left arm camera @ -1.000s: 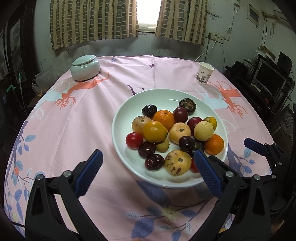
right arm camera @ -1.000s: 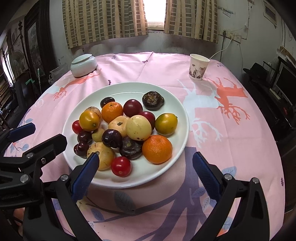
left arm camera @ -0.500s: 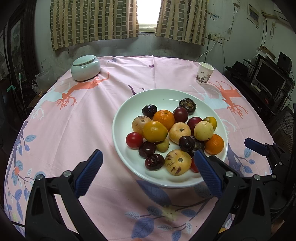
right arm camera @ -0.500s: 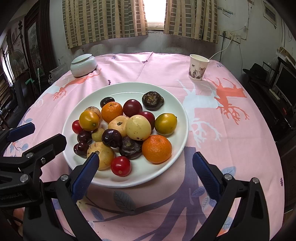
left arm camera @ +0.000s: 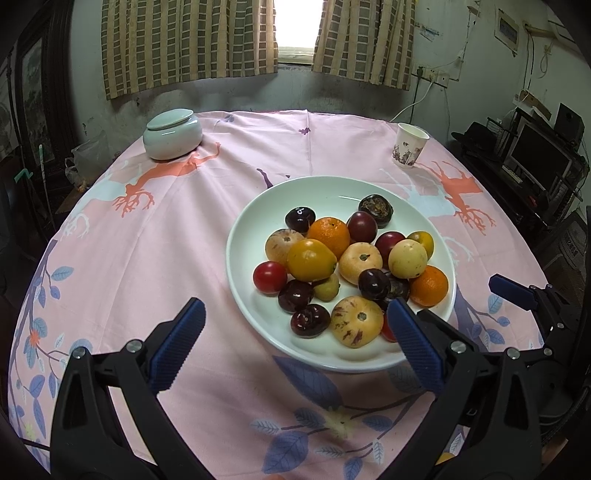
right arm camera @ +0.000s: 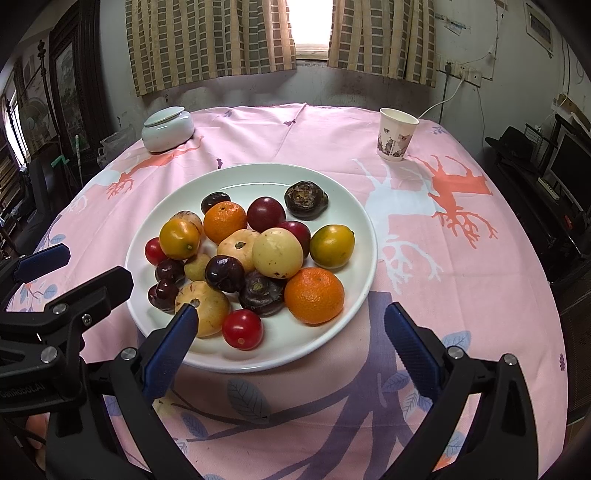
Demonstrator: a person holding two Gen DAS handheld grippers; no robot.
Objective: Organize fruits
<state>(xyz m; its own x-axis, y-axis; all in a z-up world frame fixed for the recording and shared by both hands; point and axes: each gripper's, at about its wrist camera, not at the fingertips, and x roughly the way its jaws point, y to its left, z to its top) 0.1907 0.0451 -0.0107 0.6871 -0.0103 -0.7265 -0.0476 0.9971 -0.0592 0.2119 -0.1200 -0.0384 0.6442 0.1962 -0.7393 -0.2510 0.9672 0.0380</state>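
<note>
White plate [right arm camera: 354, 221] of fruits, just beyond right gripper [right arm camera: 291, 332], jaws apart

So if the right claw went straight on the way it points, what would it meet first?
Probably the near rim of the white round plate, then the small red tomato and the orange mandarin behind it. The open right claw seems raised, so depth is uncertain.

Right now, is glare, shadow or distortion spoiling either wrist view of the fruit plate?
Left wrist view: window blown out white, fruit evenly lit, table edges bowed by the fisheye. Right wrist view: a dark shadow lies on the tablecloth below the white plate; fruit stays sharp, only small highlights.
</note>
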